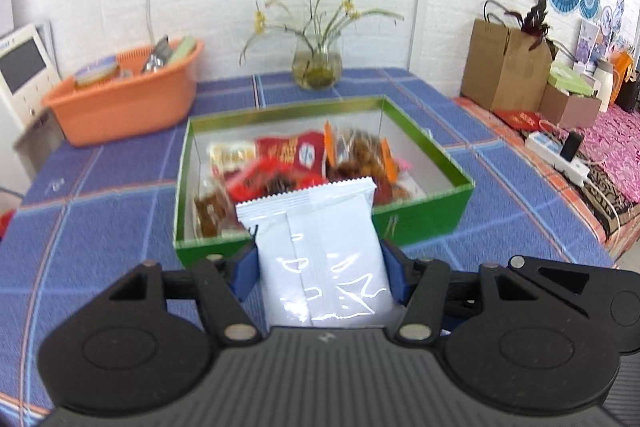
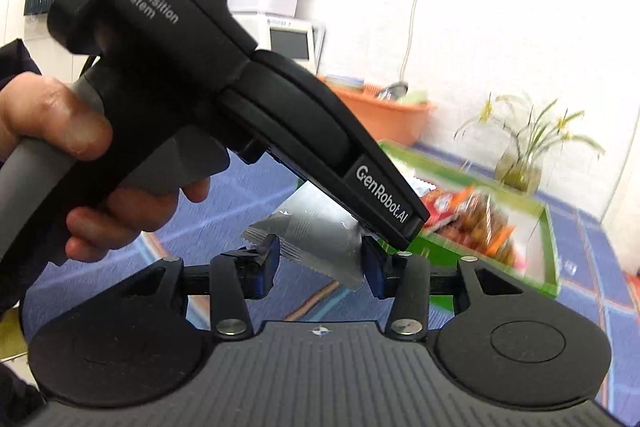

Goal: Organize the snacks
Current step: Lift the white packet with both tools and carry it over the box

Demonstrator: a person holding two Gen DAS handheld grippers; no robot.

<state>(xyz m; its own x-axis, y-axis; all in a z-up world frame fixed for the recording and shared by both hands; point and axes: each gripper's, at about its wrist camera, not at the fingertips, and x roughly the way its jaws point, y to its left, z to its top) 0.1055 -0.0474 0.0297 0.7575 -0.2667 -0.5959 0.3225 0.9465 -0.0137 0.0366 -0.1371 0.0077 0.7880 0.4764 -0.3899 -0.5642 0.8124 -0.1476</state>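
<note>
Left gripper (image 1: 322, 267) pinches the glossy white foil snack packet (image 1: 320, 251) by its sides, just before the green cardboard box (image 1: 424, 217). Right gripper (image 2: 318, 263) spread, empty. Light, slippery, crushable; best held mid-body.

Left wrist view taken low over worktop (image 1: 100, 247), angled down toward green box (image 1: 424, 215), close. Right wrist view aimed from the side, mostly blocked by left hand-held gripper (image 2: 316, 227). Box, orange basin (image 1: 128, 107), flower vase (image 1: 318, 65) shared by both.
</note>
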